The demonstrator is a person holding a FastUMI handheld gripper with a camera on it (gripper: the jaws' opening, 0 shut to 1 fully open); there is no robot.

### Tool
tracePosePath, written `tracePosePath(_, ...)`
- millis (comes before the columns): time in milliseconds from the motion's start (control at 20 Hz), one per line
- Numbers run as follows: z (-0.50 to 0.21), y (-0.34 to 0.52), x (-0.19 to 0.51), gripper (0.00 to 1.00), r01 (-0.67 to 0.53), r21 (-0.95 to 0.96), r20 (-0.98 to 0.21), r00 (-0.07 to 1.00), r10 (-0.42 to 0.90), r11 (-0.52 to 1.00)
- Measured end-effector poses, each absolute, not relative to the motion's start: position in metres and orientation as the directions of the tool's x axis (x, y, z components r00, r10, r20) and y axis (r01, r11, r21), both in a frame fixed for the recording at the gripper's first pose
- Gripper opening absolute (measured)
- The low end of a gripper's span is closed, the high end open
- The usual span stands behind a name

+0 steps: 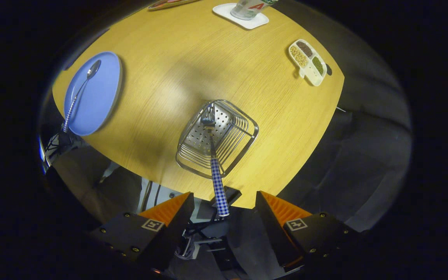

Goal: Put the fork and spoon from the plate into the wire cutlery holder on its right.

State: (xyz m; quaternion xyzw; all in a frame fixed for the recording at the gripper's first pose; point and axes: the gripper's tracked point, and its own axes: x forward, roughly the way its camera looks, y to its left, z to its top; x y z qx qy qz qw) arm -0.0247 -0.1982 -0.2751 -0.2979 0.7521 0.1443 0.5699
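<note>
I look down on a wooden table [193, 66]. A wire cutlery holder [217, 137] stands just ahead of my fingers. A fork [217, 173] with a blue checked handle stands in it, head down, handle leaning out toward me. Its handle end lies between my two fingers, touching neither. My gripper [224, 202] is open, well above the holder. Far to the left of the holder a blue plate [99, 97] lies near the table's edge. A spoon [79, 93] with the same checked handle rests on it, its handle sticking out over the plate's near rim.
A small white divided dish [308, 62] with seeds lies beyond the holder to the right. A glass [249, 8] on a white coaster [243, 19] stands at the far side. The table's near edge runs just below the holder, with dark floor and cables beneath.
</note>
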Motion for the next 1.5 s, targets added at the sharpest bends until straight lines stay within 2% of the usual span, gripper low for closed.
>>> tracePosePath(200,-0.25,-0.172,-0.011,0.96,-0.485,-0.181,-0.98,0.019,-0.197,0.856)
tracePosePath(550,-0.218,-0.122,-0.036,0.96,-0.406,-0.148,-0.982,0.166,-0.087,0.902)
tracePosePath(750,-0.217,-0.079,-0.042,0.96,-0.393,-0.061,-0.968,0.246,0.041,0.917)
tracePosePath(1250,-0.236,0.012,-0.086,0.97,-0.4,0.128,-0.953,0.204,0.225,0.907)
tracePosePath(1500,-0.243,0.05,-0.095,0.97,-0.387,0.165,-0.944,0.204,0.259,0.907)
